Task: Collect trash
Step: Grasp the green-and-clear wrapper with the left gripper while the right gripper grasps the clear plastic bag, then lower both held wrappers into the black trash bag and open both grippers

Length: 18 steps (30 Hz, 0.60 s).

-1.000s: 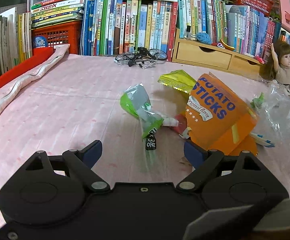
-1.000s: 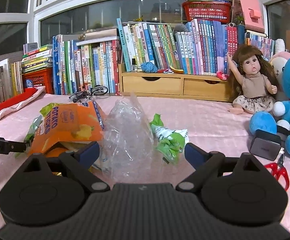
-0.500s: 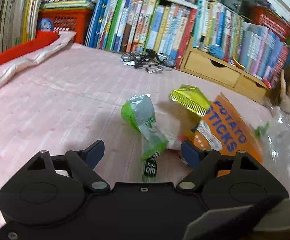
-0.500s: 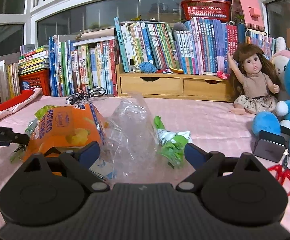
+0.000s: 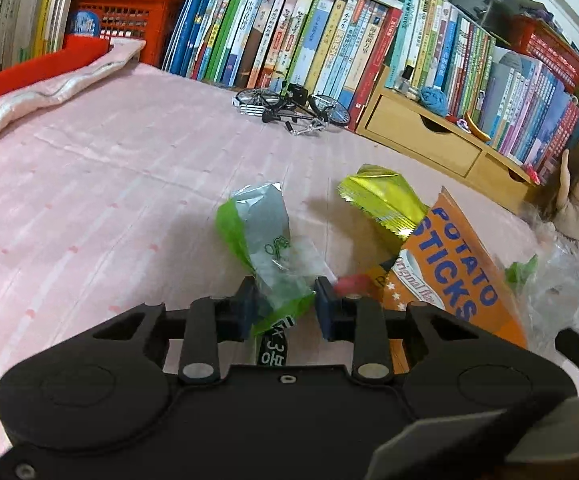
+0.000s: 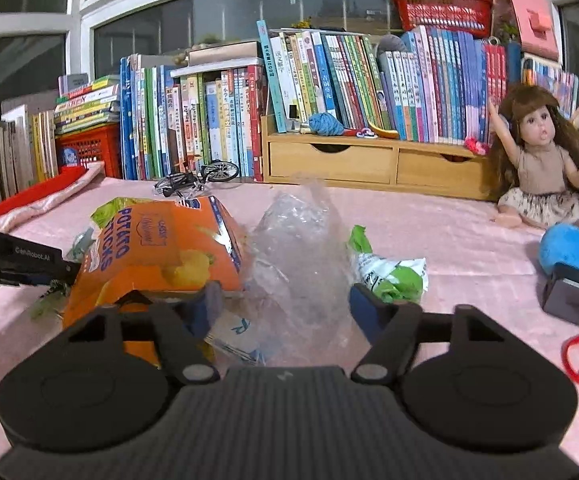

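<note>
The green wrapper (image 5: 267,256) lies on the pink cloth (image 5: 109,200) with its near end between the blue pads of the left gripper (image 5: 283,306); the jaws are closing on it, the left pad against the film, the right pad just beside it. This gripper tilts downward. The right gripper (image 6: 285,308) points more level, its jaws closing around the clear plastic bag (image 6: 297,248) without yet pressing it. The bag is crinkled and see-through. Left of it leans an orange cardboard box (image 6: 161,248); right lies another crumpled green wrapper (image 6: 385,272). A shiny yellow packet (image 5: 381,198) sits beyond.
</note>
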Available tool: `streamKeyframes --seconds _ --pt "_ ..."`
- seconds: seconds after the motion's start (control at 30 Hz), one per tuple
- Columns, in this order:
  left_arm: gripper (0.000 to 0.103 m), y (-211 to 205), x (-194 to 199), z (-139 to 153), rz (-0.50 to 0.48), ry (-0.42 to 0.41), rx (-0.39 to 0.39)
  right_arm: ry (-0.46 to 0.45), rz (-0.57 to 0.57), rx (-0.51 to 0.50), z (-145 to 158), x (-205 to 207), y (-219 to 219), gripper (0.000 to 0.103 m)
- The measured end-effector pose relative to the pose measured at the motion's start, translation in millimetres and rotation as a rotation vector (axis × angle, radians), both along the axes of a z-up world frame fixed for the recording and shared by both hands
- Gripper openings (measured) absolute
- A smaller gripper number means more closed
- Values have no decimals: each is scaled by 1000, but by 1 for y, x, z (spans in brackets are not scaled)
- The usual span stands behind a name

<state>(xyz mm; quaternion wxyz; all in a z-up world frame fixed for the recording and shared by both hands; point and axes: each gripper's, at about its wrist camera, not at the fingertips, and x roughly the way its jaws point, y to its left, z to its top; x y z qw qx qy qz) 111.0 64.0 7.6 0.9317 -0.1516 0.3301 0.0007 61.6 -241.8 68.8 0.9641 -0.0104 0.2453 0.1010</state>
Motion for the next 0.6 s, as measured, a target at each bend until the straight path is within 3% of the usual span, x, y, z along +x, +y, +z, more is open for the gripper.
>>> streamKeyframes --seconds 0.27,0.6 --pt "29 -4 -33 25 -32 -87 53 -74 27 -19 15 -22 3 52" --pt "29 -14 -108 62 -112 -192 40 -86 124 175 43 -78 -4 50"
